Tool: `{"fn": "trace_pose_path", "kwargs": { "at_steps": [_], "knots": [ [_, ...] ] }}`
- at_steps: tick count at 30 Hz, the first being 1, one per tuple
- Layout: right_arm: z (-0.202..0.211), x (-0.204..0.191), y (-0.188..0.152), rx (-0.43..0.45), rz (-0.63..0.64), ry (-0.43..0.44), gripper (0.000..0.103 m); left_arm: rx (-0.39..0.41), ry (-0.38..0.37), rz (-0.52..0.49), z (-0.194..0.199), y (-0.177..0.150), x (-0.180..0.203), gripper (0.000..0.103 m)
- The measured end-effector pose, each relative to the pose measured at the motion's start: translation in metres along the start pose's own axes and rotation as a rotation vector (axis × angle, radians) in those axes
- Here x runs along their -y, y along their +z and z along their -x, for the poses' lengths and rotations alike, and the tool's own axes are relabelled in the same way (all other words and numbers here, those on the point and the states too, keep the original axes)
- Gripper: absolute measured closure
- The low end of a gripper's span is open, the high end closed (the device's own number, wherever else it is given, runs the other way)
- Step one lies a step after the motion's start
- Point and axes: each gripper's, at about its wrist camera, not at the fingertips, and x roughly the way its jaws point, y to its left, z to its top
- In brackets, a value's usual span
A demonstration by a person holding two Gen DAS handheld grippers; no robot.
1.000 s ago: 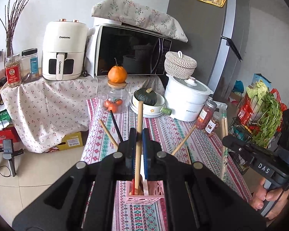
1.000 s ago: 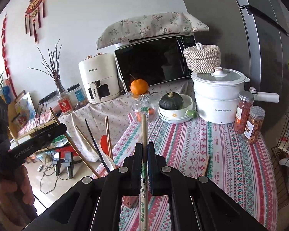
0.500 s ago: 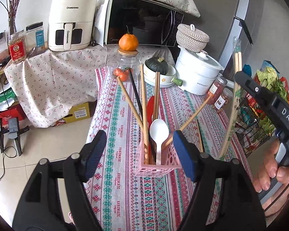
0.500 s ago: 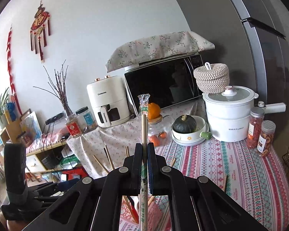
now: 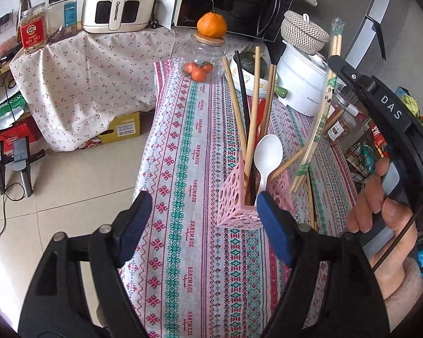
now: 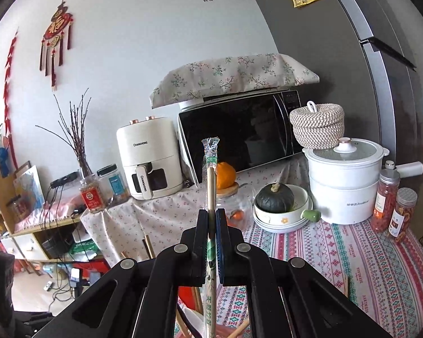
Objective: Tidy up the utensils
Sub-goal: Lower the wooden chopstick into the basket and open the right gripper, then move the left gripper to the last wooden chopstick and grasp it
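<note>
Right fingers (image 6: 212, 226) clamped on plastic-wrapped wooden chopsticks (image 5: 318, 124), left fingers (image 5: 203, 219) spread wide and empty: lower tips straight into pink perforated plastic holder (image 5: 234, 197), clear of white plastic spoon (image 5: 266, 156).

Pink lattice holder (image 5: 237, 197), white spoon (image 5: 268, 155), striped tablecloth (image 5: 189, 253)

Soft, even daylight; faint shadows; focus sharp in 2 views; strong fisheye bending, dark vignette at corners.
</note>
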Motion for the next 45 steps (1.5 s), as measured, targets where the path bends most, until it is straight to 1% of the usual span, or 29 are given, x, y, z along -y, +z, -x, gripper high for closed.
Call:
{"fn": "trace_pose_path", "kwargs": {
  "at_steps": [2, 6, 8, 11, 12, 13, 14, 16, 18, 19, 20, 22, 25, 26, 28, 30, 32, 40, 42, 45],
  "knots": [
    [-0.002, -0.006, -0.008, 0.004, 0.038, -0.020, 0.098, -0.005, -0.002, -0.005, -0.001, 0.000, 0.002, 0.026],
    [-0.005, -0.015, -0.026, -0.033, 0.124, -0.039, 0.097, -0.018, -0.008, -0.009, -0.003, -0.002, 0.003, 0.026],
    [-0.004, -0.015, -0.031, -0.058, 0.143, -0.031, 0.097, -0.021, -0.007, -0.013, -0.003, -0.002, 0.004, 0.026],
    [0.000, -0.013, -0.032, -0.106, 0.138, 0.012, 0.096, -0.025, -0.008, -0.016, -0.004, -0.003, 0.006, 0.026],
    [0.004, -0.012, -0.030, -0.108, 0.135, 0.021, 0.091, -0.026, -0.008, -0.018, -0.004, -0.003, 0.007, 0.026],
    [0.009, -0.012, -0.027, -0.107, 0.134, 0.031, 0.082, -0.025, -0.009, -0.020, -0.003, -0.003, 0.008, 0.025],
    [0.013, -0.012, -0.023, -0.108, 0.134, 0.039, 0.077, -0.022, -0.009, -0.022, -0.003, -0.003, 0.009, 0.025],
    [0.025, -0.010, -0.015, -0.100, 0.126, 0.059, 0.052, -0.014, -0.008, -0.025, -0.001, -0.003, 0.012, 0.022],
    [0.036, -0.007, -0.007, -0.100, 0.118, 0.072, 0.041, -0.004, -0.008, -0.029, 0.001, -0.003, 0.016, 0.021],
    [0.040, -0.004, -0.004, -0.105, 0.117, 0.073, 0.036, 0.000, -0.008, -0.034, 0.002, -0.004, 0.018, 0.020],
    [0.044, -0.002, 0.000, -0.112, 0.116, 0.071, 0.033, 0.004, -0.008, -0.040, 0.002, -0.004, 0.021, 0.020],
    [0.052, 0.004, 0.005, -0.131, 0.108, 0.071, 0.022, 0.012, -0.010, -0.055, 0.004, -0.005, 0.027, 0.019],
    [0.063, 0.017, 0.011, -0.153, 0.087, 0.054, 0.014, 0.019, -0.008, -0.079, 0.004, -0.007, 0.037, 0.018],
    [0.066, 0.022, 0.012, -0.164, 0.077, 0.047, 0.013, 0.020, -0.007, -0.086, 0.004, -0.007, 0.041, 0.017],
    [0.070, 0.035, 0.013, -0.200, 0.054, 0.046, 0.006, 0.020, -0.005, -0.099, 0.003, -0.009, 0.046, 0.016],
    [0.076, 0.051, 0.010, -0.229, 0.015, 0.066, 0.004, 0.019, -0.004, -0.110, 0.003, -0.010, 0.052, 0.016],
    [0.077, 0.067, 0.009, -0.273, -0.017, 0.056, 0.002, 0.022, -0.003, -0.122, 0.003, -0.011, 0.057, 0.015],
    [0.081, 0.118, -0.003, -0.427, -0.015, -0.127, 0.001, 0.010, -0.004, -0.200, -0.001, -0.021, 0.086, 0.011],
    [0.080, 0.135, -0.008, -0.470, -0.042, -0.164, 0.001, 0.003, -0.004, -0.226, -0.004, -0.024, 0.096, 0.010],
    [0.080, 0.163, -0.017, -0.532, -0.127, -0.177, 0.001, -0.011, -0.005, -0.265, -0.011, -0.031, 0.113, 0.010]
  ]
}}
